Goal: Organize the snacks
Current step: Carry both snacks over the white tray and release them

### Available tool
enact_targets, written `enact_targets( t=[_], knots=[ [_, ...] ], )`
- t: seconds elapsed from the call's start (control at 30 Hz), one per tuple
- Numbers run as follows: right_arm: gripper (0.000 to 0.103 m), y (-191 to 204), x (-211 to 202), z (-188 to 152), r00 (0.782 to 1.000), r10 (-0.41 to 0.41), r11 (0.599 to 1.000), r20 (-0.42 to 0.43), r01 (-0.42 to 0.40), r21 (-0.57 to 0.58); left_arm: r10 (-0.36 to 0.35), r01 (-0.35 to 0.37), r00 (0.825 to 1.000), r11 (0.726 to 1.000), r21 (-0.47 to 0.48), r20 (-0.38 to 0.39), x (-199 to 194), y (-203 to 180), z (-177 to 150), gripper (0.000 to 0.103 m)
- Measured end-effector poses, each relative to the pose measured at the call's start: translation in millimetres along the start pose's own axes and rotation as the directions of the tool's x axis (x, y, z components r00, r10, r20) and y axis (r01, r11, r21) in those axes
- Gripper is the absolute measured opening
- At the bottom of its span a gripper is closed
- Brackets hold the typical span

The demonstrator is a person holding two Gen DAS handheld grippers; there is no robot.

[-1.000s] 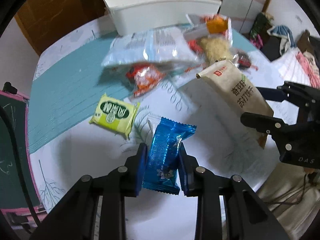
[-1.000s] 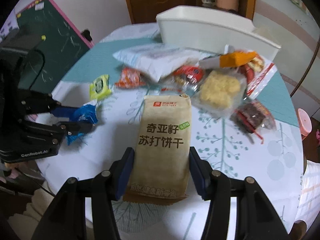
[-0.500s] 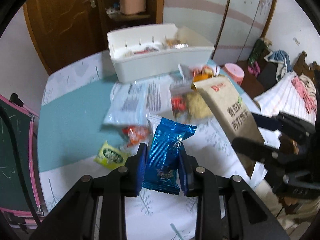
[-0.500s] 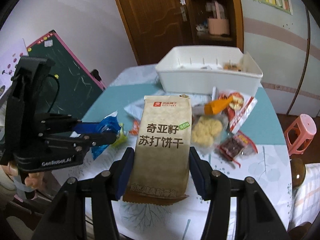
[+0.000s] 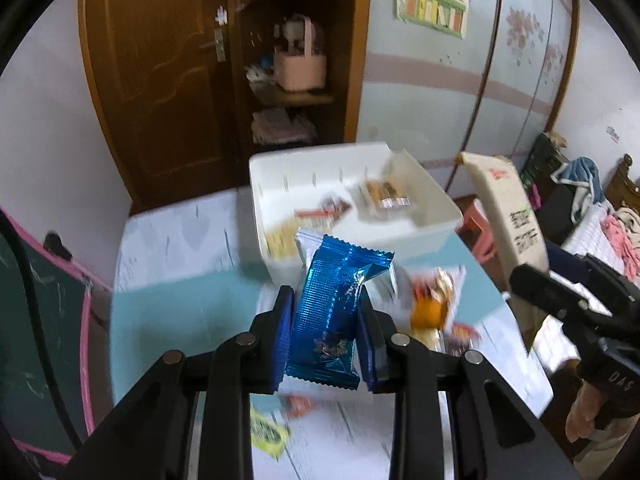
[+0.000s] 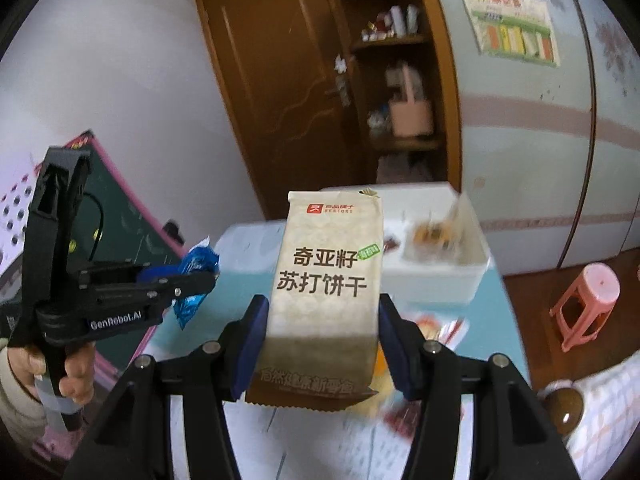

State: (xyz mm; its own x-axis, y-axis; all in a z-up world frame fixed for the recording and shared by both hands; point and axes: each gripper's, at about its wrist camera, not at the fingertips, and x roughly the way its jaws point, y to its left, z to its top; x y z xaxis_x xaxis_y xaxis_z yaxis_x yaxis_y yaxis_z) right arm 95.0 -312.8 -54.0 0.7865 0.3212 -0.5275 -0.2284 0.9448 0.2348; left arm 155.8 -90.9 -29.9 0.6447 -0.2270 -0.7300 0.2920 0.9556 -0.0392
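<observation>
Foil, ribbed and glossy blue, forms the small snack packet (image 5: pixel 334 316) at lower centre of the left wrist view. The left hand-held gripper (image 5: pixel 326 336) is clenched on it, one blue pad on each side, the packet standing upright between two black fingers. Behind it, at frame centre, sits one white rectangular plastic bin (image 5: pixel 436 236) with smooth walls; about three wrapped snacks lie inside, blurred. The bin rests on the surface (image 5: pixel 168 308), which carries a teal and white patterned cloth. Loose wrappers lie right of the packet and one yellow-green sachet (image 5: pixel 266 434) at lower centre. At right edge the right hand-held gripper (image 5: pixel 532 280) grips one tall matte beige cracker bag (image 5: pixel 508 208).

In the right wrist view, the right hand-held gripper (image 6: pixel 320 344) grasps the cracker bag (image 6: pixel 328 280) at its lower half, jaws moderately wide, pads pressing both edges. The bag is flat, paper-like, printed with dark characters. The white bin (image 6: pixel 440 280) lies behind it. At left, a hand (image 6: pixel 52 368) holds the left hand-held gripper (image 6: pixel 196 276) with the blue packet (image 6: pixel 196 264).
</observation>
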Motion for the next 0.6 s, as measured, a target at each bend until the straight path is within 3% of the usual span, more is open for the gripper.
enact_targets(
  t=[0.3, 0.6],
  knots=[
    [0.054, -37, 44, 86, 0.994, -0.091, 0.993, 0.056, 0.087, 0.075, 0.094, -0.093, 0.993, 0.996, -0.007, 0.066, 40, 0, 83, 0.027],
    [0.054, -61, 104, 116, 0.984, -0.175, 0.981, -0.014, 0.176, 0.076, 0.148, -0.148, 0.989, 0.989, 0.004, 0.026, 97, -8, 117, 0.027]
  ],
)
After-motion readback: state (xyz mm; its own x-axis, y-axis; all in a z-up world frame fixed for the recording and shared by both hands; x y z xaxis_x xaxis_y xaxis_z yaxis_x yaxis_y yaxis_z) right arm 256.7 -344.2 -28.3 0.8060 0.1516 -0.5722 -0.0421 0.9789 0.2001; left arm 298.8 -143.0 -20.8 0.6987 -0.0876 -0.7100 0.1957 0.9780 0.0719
